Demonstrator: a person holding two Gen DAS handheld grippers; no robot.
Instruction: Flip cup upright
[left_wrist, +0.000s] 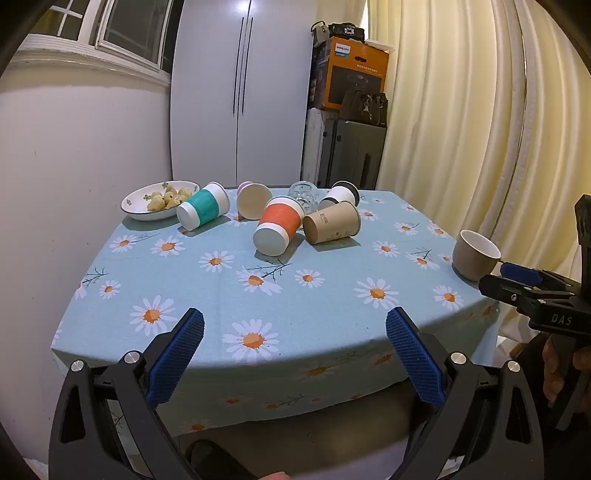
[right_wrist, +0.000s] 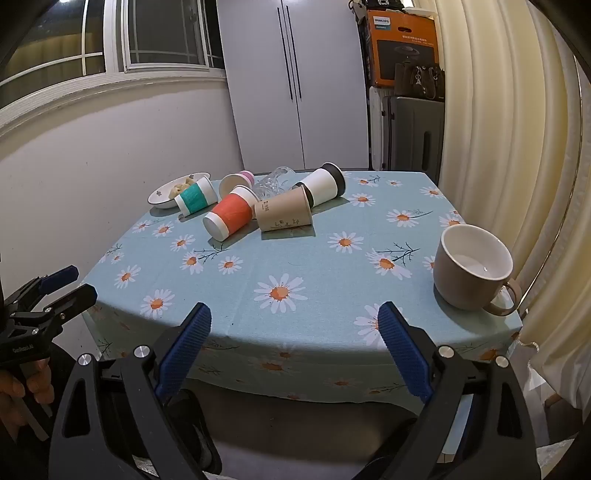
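Several cups lie on their sides at the far middle of the table: a teal-sleeved cup (left_wrist: 203, 206) (right_wrist: 195, 198), a pink-based cup (left_wrist: 253, 200) (right_wrist: 235, 182), an orange-sleeved cup (left_wrist: 277, 226) (right_wrist: 231, 213), a brown paper cup (left_wrist: 331, 222) (right_wrist: 283, 215), a clear glass (left_wrist: 303, 195) (right_wrist: 272, 183) and a white cup with a black lid (left_wrist: 340, 194) (right_wrist: 325, 183). A beige mug (left_wrist: 474, 254) (right_wrist: 472, 266) stands upright near the right edge. My left gripper (left_wrist: 294, 330) and my right gripper (right_wrist: 294, 323) are open and empty, both at the table's near edge.
A white bowl of food (left_wrist: 159, 199) (right_wrist: 173, 191) sits at the far left. The table has a blue daisy cloth (left_wrist: 332, 302) (right_wrist: 314, 254). A wall is on the left, curtains (left_wrist: 461, 110) on the right, a white cabinet (left_wrist: 240, 92) behind.
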